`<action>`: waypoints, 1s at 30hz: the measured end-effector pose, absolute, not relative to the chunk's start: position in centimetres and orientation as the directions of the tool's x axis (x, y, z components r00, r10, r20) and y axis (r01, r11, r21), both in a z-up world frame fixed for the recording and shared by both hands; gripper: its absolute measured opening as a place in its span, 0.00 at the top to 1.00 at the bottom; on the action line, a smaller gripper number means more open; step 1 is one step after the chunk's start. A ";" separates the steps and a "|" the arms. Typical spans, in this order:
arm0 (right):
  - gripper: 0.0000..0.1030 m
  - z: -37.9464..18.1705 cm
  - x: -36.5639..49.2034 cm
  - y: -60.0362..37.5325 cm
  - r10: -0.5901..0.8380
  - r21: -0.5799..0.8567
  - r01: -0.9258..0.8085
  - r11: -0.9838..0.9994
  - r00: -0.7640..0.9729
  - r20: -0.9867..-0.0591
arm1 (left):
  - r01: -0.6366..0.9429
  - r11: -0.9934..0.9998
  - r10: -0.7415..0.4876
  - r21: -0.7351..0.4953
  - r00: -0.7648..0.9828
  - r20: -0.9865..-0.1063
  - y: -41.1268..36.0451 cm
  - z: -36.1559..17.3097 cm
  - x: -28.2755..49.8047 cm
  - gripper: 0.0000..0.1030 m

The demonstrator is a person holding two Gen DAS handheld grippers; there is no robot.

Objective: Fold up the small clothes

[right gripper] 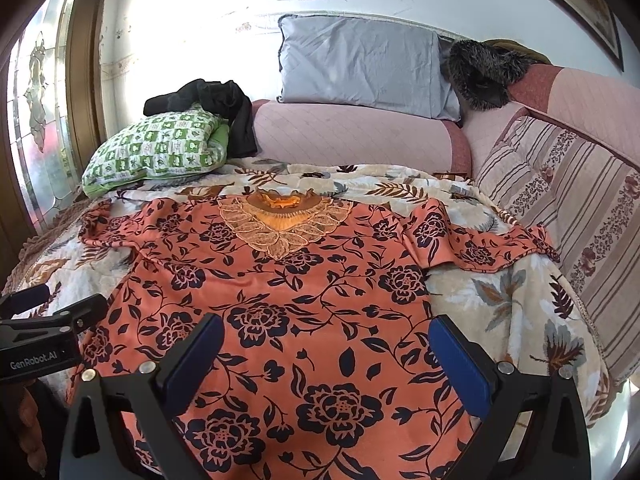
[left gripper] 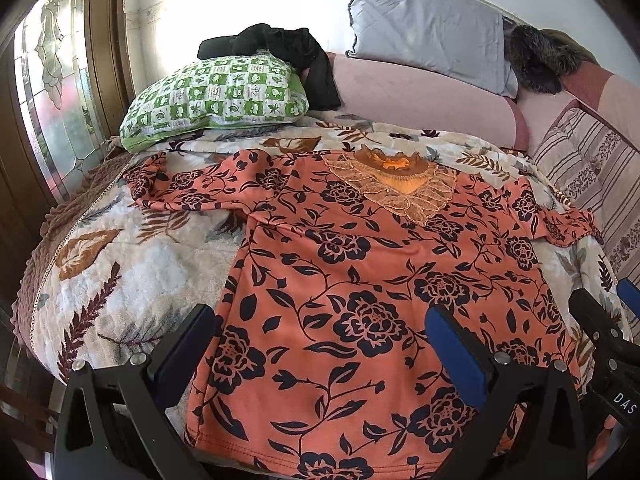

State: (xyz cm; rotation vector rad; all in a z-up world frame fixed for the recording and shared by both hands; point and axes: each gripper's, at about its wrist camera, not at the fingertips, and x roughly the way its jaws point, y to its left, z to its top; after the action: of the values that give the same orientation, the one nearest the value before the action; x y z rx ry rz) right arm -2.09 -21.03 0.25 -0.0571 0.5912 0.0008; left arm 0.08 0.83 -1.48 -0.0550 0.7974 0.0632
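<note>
Left wrist view: the left claw (left gripper: pixel 320 344) is spread wide above the hem of the shirt (left gripper: pixel 360 264), which lies flat on the bed (left gripper: pixel 120 272) with bare blanket to its left. Right wrist view: the right claw (right gripper: pixel 326 354) is likewise spread over the shirt (right gripper: pixel 280 288); blanket lies bare beside its right edge.

Colours and patterns on the bed

A coral-orange blouse (left gripper: pixel 360 280) printed with navy roses and vines is seen, its neck trimmed in amber lace; the blanket (left gripper: pixel 120 264) beneath is cream with rust and grey leaves, a pillow (left gripper: pixel 216 94) is checked green and white, another pillow (left gripper: pixel 428 28) is plain grey-blue, and the jaws carry blue pads (right gripper: pixel 460 364) on black
</note>
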 end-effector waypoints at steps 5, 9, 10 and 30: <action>0.00 0.5 -2.1 -21.0 -0.016 -0.055 -0.017 0.998 0.834 -0.551 | -0.078 0.997 0.037 -0.025 0.700 -0.714 0.8 -1.3 0.0 0.00; 0.00 0.7 -2.2 -21.0 -0.019 -0.056 -0.015 0.998 0.836 -0.549 | -0.078 0.997 0.036 -0.026 0.700 -0.713 0.7 -1.2 0.0 0.00; 0.00 0.7 -2.2 -20.9 -0.019 -0.056 -0.014 0.998 0.836 -0.549 | -0.078 0.997 0.036 -0.026 0.700 -0.713 0.7 -1.2 0.0 0.00; 0.00 1.1 -2.2 -20.8 -0.021 -0.058 -0.013 0.998 0.842 -0.539 | -0.076 0.997 0.030 -0.033 0.703 -0.711 0.8 -0.7 -0.2 0.00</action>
State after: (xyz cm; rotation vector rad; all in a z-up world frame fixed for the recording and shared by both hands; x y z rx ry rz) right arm -2.20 -20.76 1.10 -0.0604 0.5704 -0.0044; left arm -0.17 0.82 -0.73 -0.0610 0.7897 0.0592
